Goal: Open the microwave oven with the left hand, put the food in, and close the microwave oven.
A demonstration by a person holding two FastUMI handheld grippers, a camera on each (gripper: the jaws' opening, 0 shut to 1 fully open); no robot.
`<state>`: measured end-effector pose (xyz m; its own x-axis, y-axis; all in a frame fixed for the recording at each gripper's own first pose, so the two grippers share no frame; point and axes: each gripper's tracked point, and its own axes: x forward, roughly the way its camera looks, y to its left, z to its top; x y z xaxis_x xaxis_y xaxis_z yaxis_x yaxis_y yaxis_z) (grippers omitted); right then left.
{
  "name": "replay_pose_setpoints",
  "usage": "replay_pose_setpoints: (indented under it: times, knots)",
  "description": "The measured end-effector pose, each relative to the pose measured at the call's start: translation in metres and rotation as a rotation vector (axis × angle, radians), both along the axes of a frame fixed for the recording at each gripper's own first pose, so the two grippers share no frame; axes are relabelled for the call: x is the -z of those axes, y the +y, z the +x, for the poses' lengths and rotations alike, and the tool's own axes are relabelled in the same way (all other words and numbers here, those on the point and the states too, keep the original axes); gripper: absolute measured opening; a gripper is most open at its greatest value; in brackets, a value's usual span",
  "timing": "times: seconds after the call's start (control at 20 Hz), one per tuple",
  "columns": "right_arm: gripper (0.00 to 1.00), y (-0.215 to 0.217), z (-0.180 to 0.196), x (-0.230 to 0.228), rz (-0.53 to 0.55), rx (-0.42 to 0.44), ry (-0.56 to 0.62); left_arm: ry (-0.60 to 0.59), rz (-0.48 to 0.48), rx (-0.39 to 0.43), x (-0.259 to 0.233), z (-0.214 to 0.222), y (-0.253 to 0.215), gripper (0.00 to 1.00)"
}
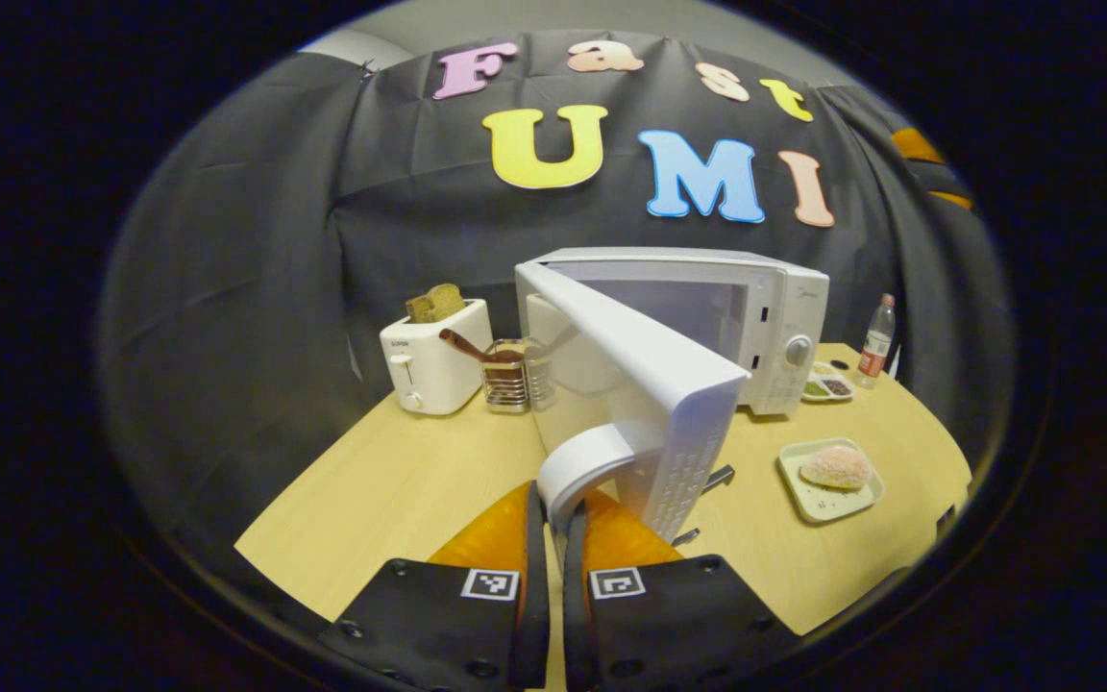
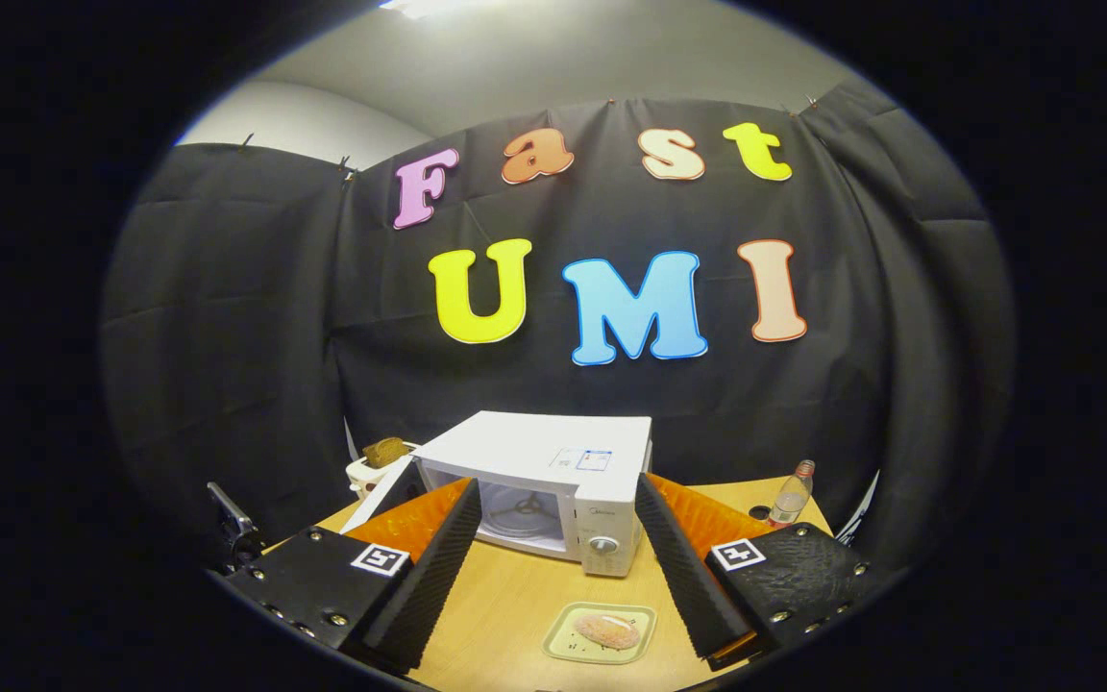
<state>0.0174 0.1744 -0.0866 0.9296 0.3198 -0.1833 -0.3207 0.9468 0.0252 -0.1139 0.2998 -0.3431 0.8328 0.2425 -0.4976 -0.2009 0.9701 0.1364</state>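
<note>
The white microwave (image 1: 784, 298) stands at the back of the table with its door (image 1: 650, 384) swung wide open toward me. My left gripper (image 1: 553, 505) is shut on the curved white door handle (image 1: 578, 461). The food, a pinkish bun (image 1: 837, 466) on a pale square plate (image 1: 818, 500), lies on the table in front of the microwave's control panel. In the right gripper view the microwave (image 2: 553, 452) shows its open cavity with the turntable inside, and the bun (image 2: 607, 630) lies below it. My right gripper (image 2: 553, 485) hovers open above the table, holding nothing.
A white toaster (image 1: 433, 360) with bread slices stands left of the microwave, beside a wire holder (image 1: 507, 380) with a brown spoon. A small sauce dish (image 1: 827, 386) and a plastic bottle (image 1: 877, 336) sit to the right. The wooden table (image 1: 400, 490) has bare room front left.
</note>
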Motion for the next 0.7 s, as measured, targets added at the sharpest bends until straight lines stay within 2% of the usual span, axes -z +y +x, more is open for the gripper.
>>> replay_pose_setpoints:
  times: [0.2, 0.3, 0.4, 0.6, 0.7]
  knots:
    - [0.98, 0.018, -0.001, 0.003, -0.012, -0.005, -0.002, -0.016, -0.058, 0.044, -0.001, -0.006, 0.022, 0.13]
    - [0.98, 0.027, 0.000, 0.004, -0.022, -0.008, -0.002, -0.018, -0.116, 0.050, 0.002, -0.010, 0.034, 0.20]
    - [0.98, 0.035, 0.001, 0.007, -0.025, -0.012, 0.004, -0.023, -0.122, 0.047, 0.005, -0.013, 0.048, 0.26]
    - [0.98, 0.049, -0.001, 0.012, -0.043, -0.025, 0.016, -0.006, -0.158, 0.071, 0.006, -0.016, 0.063, 1.00]
    - [0.98, 0.053, -0.001, 0.013, -0.047, -0.028, 0.017, -0.007, -0.141, 0.068, 0.004, -0.017, 0.074, 1.00]
